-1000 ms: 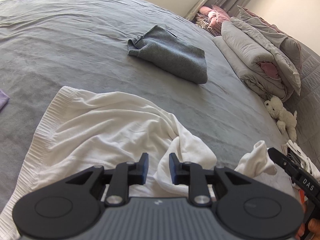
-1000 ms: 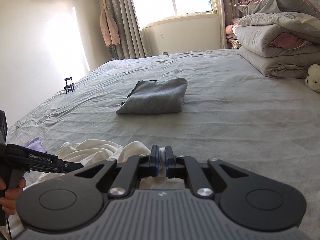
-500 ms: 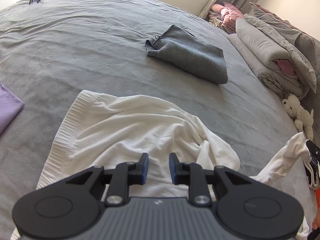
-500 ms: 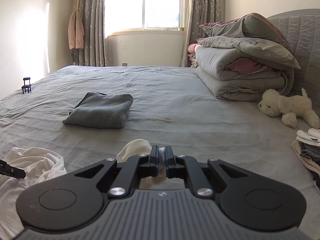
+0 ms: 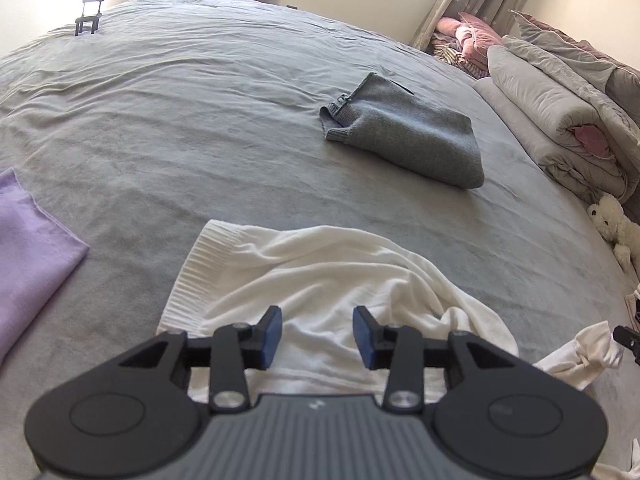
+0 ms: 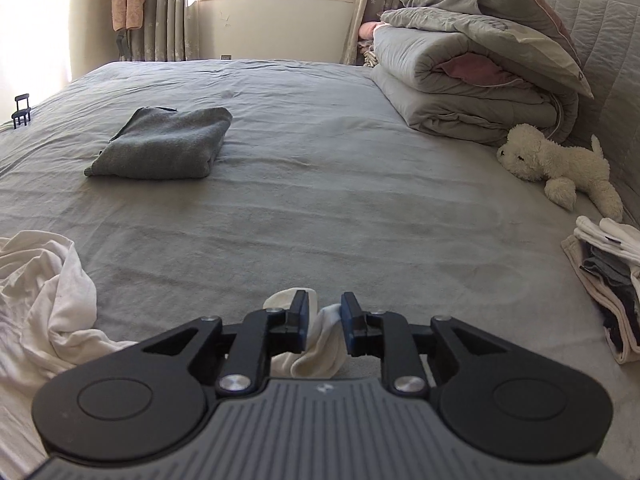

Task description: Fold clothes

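My right gripper has a slight gap, the white garment's sleeve between its fingers. My left gripper gapes empty over the white garment, whose body stretches ahead toward the ribbed hem.

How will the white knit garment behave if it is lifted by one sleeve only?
The white knit garment lies crumpled in soft folds, so it will probably hang limp. Its body spreads wide on the bed, so it may drag behind. The ribbed hem looks stretchy; it may lengthen.
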The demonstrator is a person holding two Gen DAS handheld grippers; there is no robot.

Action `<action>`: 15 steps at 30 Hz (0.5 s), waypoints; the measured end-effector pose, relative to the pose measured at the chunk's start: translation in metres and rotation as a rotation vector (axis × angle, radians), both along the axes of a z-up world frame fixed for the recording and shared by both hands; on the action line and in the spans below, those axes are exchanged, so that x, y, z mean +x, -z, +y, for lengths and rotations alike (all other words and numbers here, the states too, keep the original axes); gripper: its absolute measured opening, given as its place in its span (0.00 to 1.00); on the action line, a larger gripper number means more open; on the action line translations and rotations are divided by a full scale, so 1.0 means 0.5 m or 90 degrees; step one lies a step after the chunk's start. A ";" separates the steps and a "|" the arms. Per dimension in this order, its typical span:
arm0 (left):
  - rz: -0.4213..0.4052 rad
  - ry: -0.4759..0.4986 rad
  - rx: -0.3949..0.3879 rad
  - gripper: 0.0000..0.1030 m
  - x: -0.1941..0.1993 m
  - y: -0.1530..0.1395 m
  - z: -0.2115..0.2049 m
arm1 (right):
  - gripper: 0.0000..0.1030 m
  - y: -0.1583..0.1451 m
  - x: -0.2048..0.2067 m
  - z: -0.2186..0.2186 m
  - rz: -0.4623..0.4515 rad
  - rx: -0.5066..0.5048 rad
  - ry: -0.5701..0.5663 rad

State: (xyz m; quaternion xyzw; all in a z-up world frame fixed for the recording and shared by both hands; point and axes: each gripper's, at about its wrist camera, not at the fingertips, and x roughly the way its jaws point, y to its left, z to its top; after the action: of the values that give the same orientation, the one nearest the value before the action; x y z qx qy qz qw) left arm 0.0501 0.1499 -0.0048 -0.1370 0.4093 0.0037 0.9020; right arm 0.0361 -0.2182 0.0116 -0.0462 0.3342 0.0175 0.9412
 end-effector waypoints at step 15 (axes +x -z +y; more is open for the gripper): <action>-0.020 -0.074 -0.064 0.45 0.066 0.042 0.159 | 0.38 0.014 -0.009 0.184 0.059 0.106 -0.244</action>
State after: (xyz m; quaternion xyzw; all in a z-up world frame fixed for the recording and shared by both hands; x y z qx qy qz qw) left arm 0.0832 0.2293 -0.0257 -0.2058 0.3863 0.0336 0.8985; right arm 0.0316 -0.1260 0.0046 -0.0304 0.3593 0.2261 0.9049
